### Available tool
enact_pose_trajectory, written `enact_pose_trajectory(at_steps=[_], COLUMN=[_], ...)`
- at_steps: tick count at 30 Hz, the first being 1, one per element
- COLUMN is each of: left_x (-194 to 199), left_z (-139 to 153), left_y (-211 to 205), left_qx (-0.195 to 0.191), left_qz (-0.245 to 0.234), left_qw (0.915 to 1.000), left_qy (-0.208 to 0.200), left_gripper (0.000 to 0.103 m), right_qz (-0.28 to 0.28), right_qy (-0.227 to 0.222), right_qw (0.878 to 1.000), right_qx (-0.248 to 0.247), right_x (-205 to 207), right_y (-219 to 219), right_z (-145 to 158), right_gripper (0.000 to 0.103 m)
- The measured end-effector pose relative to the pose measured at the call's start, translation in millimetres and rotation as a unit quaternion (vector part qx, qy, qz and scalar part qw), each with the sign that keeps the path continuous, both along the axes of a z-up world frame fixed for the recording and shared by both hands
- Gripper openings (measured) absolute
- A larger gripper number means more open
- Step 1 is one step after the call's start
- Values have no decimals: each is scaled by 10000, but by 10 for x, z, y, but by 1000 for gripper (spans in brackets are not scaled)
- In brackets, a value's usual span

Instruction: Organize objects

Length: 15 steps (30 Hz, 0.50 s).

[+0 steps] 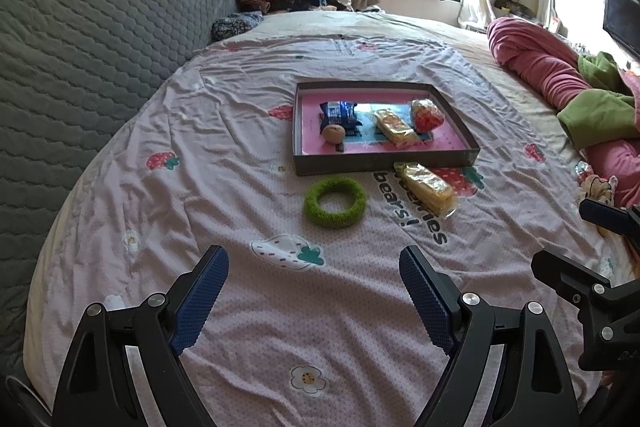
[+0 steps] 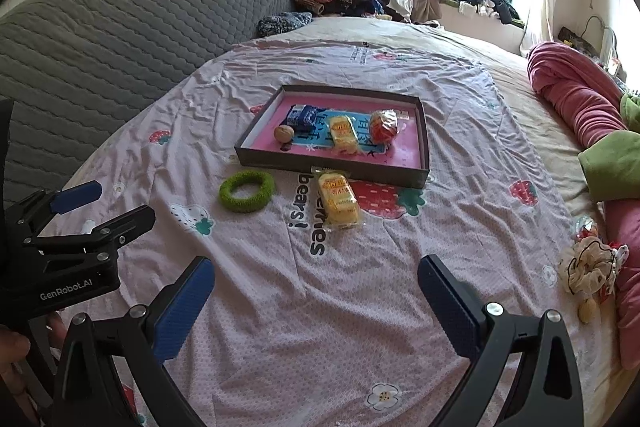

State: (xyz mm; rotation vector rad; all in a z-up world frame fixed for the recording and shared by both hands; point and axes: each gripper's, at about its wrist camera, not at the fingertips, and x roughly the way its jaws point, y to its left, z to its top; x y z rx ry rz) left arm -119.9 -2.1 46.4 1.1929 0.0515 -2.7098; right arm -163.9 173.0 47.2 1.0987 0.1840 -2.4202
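A dark shallow tray point(image 1: 384, 163) point(image 2: 332, 169) with a pink floor lies on the bed. In it are a blue snack packet point(image 1: 338, 113) point(image 2: 303, 115), a small brown ball point(image 1: 333, 133) point(image 2: 283, 133), a yellow snack pack point(image 1: 394, 128) point(image 2: 343, 133) and a red-orange wrapped snack point(image 1: 427, 115) point(image 2: 384, 127). In front of the tray lie a green fuzzy ring point(image 1: 335, 201) point(image 2: 247, 191) and a second yellow snack pack point(image 1: 426, 187) point(image 2: 338, 201). My left gripper point(image 1: 314, 291) is open and empty, short of the ring. My right gripper point(image 2: 316, 301) is open and empty, short of the yellow pack.
The pink strawberry-print sheet point(image 1: 240, 307) point(image 2: 320, 327) covers the bed. A grey quilted headboard point(image 1: 80, 47) is on the left. Pink and green bedding point(image 1: 560, 79) point(image 2: 580, 107) lies on the right, with a cream scrunchie point(image 2: 588, 267) near it. Clothes pile up by the window.
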Motion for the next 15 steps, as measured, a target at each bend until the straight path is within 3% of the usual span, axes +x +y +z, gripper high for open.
enact_pose_trajectory(at_steps=[15], left_x=[-194], left_z=[-300], left_y=[13], left_qx=[44], left_qz=[-88], left_qw=[9997], left_qy=[-238], left_gripper=[88], right_qz=[-9], right_qy=[-197], right_qw=[9997], right_qx=[148], right_x=[-179], right_y=[-84], right_z=[-276], right_gripper=[102])
